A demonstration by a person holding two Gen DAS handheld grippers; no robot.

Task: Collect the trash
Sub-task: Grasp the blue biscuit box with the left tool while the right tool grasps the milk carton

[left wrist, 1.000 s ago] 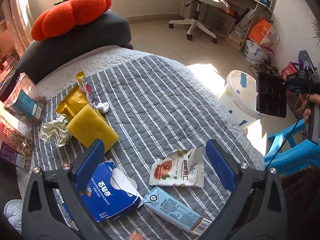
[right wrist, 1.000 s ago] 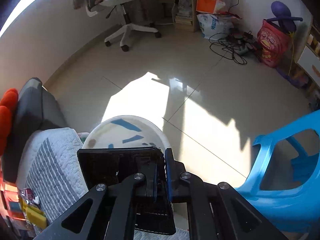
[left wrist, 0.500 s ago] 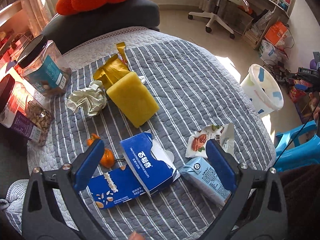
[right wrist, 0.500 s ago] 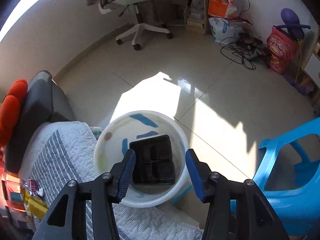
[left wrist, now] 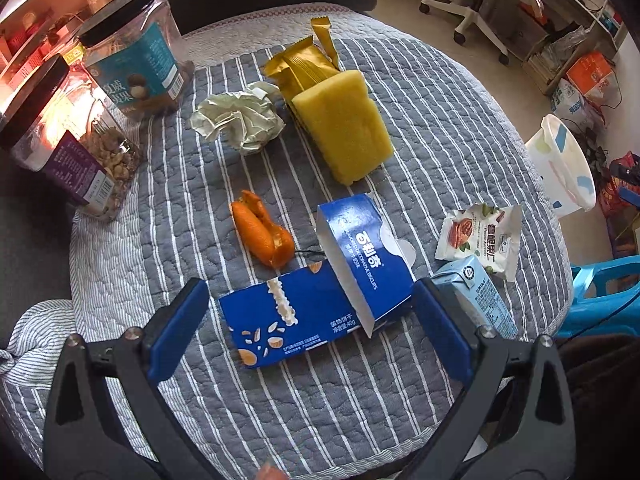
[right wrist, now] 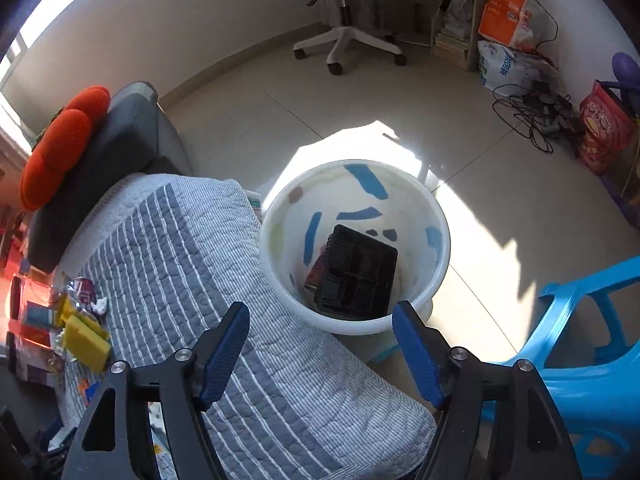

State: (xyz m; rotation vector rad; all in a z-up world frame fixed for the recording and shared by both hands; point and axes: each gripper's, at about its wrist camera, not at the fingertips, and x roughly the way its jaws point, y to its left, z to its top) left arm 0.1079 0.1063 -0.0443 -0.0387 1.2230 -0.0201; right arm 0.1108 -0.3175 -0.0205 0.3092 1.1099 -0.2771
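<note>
Both tongs, left (left wrist: 310, 334) and right (right wrist: 322, 350), gape wide; 1 black tray (right wrist: 356, 274) in bin (right wrist: 280, 216).

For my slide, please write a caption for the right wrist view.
Open right gripper above the white bin holding a black plastic tray.

Your left gripper (left wrist: 310, 332) has matte black, angular arms with triangular cut-outs and silver round-head screws at the joints, ending in blue ribbed finger pads (left wrist: 178, 334). Your right gripper (right wrist: 322, 354) is built the same, with black arms, silver screws and blue ridged pads (right wrist: 416, 356).
</note>
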